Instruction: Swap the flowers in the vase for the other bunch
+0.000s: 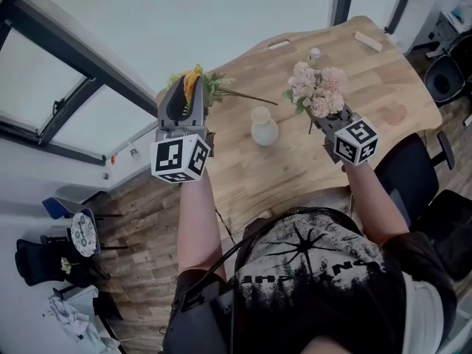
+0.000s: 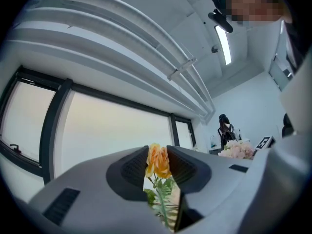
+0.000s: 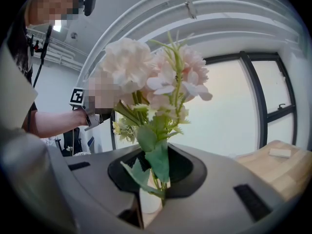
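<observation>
Head view: light wooden table [image 1: 369, 94] with a small cream rounded ceramic vase [image 1: 264, 127] standing upright near its middle, between the two grippers and apart from both. Left gripper [image 1: 192, 87] sits over the table's left edge, its jaws closed narrow on a bunch of yellow-orange artificial flowers with green leaves [image 1: 198, 80]; thin stems trail right toward the vase without reaching it. Right gripper [image 1: 322, 118] is right of the vase, clamped on a bunch of pale pink and cream artificial flowers [image 1: 317, 88], heads pointing away from the person. Both bunches are outside the vase. A small pale wooden block [image 1: 369, 41] lies at the far table edge. Left gripper view: left gripper [image 2: 159, 168] nearly closed, the pads pinching the yellow-orange bunch [image 2: 157, 161] with the bloom poking up between the jaws and leaves below; large dark-framed window [image 2: 112, 130] behind, pink bunch [image 2: 238, 150] visible off to the right. Right gripper view: right gripper [image 3: 161, 182] almost shut on the green stems of the pink bunch [image 3: 151, 77], blooms standing upright above the jaws; table [image 3: 278, 167] and block [image 3: 280, 152] at right.
</observation>
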Action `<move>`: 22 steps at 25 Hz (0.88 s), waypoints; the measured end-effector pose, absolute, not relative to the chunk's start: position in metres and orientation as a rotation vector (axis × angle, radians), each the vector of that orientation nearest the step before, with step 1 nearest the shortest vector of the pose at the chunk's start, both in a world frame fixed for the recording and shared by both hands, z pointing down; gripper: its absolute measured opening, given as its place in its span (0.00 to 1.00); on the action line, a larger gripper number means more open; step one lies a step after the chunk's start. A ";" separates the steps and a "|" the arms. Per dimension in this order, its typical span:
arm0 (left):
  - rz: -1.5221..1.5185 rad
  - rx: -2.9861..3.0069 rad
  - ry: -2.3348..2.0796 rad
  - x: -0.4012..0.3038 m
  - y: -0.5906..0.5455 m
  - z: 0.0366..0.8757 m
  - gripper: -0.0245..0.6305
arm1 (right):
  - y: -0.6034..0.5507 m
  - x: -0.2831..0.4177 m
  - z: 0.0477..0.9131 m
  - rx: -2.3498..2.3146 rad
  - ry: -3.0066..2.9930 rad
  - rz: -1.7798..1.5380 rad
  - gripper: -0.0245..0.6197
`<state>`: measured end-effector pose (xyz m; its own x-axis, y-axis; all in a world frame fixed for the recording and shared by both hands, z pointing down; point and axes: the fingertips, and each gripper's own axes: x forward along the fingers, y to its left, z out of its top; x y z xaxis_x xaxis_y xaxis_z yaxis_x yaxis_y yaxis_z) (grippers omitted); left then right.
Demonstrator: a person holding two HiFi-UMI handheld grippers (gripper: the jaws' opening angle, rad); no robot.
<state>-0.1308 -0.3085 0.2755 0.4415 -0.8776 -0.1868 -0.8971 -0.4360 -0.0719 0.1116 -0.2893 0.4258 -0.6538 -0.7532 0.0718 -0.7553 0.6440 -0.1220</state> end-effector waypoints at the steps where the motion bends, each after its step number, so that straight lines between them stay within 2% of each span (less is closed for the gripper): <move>1: 0.186 -2.519 1.579 -0.134 -0.308 0.273 0.23 | -0.290 0.111 0.425 1.296 -2.838 0.220 0.14; 19: 0.137 -2.465 1.775 -0.178 -0.284 0.310 0.23 | -0.299 0.099 0.431 1.199 -2.874 0.226 0.14; 22: 0.118 -2.462 1.816 -0.201 -0.273 0.321 0.23 | -0.294 0.079 0.429 1.174 -2.879 0.225 0.14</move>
